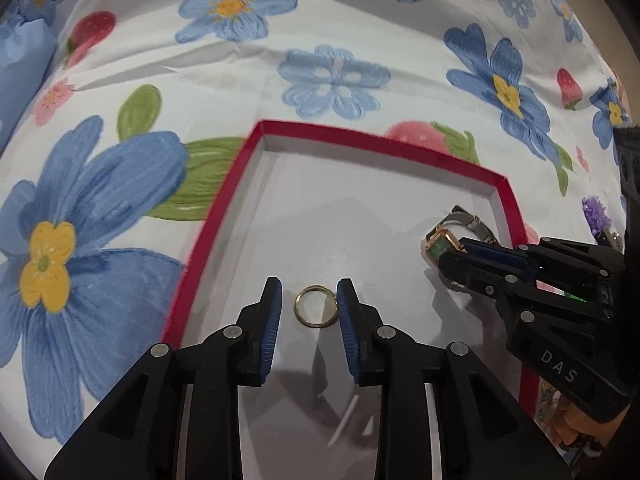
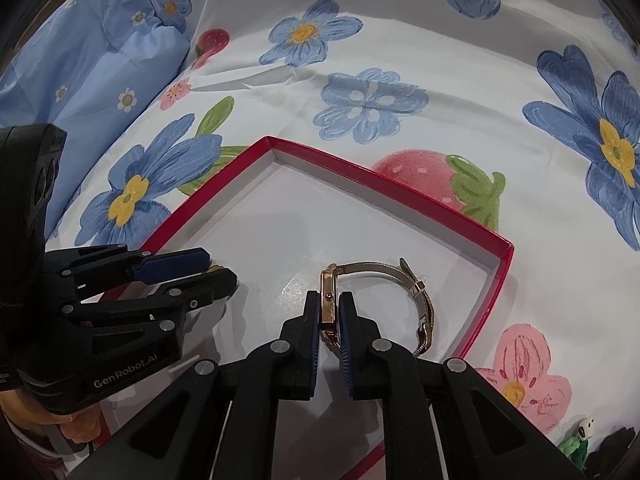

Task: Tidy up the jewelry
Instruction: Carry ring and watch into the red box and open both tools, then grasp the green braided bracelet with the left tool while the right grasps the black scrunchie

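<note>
A shallow red-rimmed box [image 1: 236, 184] with a white floor lies on a flowered bedsheet; it also shows in the right wrist view [image 2: 436, 204]. A gold ring [image 1: 315, 306] lies flat on the box floor between the fingers of my left gripper [image 1: 310, 312], which is open around it and apart from it. My right gripper [image 2: 329, 320] is shut on the case of a gold watch [image 2: 329, 300] standing on edge in the box, its mesh band [image 2: 420, 300] curling right. In the left wrist view the right gripper [image 1: 456, 250] reaches in from the right onto the watch [image 1: 440, 246].
A blue pillow [image 2: 92, 64] lies at the far left. A purple trinket [image 1: 596, 212] sits outside the box to the right. Small green and white items [image 2: 580, 440] lie at the lower right. The left gripper [image 2: 216, 272] shows over the box's left side in the right wrist view.
</note>
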Tool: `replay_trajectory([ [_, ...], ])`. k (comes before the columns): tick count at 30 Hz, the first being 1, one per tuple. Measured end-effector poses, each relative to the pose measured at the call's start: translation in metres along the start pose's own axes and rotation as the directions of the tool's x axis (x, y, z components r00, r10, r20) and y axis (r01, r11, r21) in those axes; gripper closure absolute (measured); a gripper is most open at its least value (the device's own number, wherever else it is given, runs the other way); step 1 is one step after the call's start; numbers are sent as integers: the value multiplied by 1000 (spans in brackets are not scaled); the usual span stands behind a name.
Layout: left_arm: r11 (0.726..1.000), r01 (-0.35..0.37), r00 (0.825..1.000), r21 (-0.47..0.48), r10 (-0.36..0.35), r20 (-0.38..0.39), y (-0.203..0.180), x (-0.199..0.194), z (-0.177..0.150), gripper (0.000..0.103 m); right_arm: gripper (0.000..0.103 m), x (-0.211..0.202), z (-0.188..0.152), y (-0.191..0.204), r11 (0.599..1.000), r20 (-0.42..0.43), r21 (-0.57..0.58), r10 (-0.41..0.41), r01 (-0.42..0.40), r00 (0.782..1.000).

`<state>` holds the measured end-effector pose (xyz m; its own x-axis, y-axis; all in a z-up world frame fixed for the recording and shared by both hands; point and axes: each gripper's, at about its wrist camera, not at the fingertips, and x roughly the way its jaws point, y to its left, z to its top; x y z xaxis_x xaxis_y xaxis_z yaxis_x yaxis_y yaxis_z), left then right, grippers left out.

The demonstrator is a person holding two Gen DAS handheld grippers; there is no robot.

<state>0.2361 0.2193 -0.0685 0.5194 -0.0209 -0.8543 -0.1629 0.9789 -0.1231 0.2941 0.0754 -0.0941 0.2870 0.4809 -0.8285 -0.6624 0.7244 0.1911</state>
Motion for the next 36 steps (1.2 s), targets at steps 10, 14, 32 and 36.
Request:
replay_trajectory([
  [10,996,37,993,-79,-28,113,3,-65,-12,55,68,-57,-7,-3,998,111,47,33,-39,993],
  [14,994,69,988,-85,-56,143,-10,-88,-26,55,67,-95,-27,-14,995,166,92,33,-49,986],
  [32,982,189,975,-23,-185,121,-92,-114,-76,50,61,-194,-149,-89,947,216,318,-108,34,970],
  [36,979,206,974,15,-206,97,-112,-111,-78,50,61,-201,-164,-102,934,213,355,-131,48,968],
])
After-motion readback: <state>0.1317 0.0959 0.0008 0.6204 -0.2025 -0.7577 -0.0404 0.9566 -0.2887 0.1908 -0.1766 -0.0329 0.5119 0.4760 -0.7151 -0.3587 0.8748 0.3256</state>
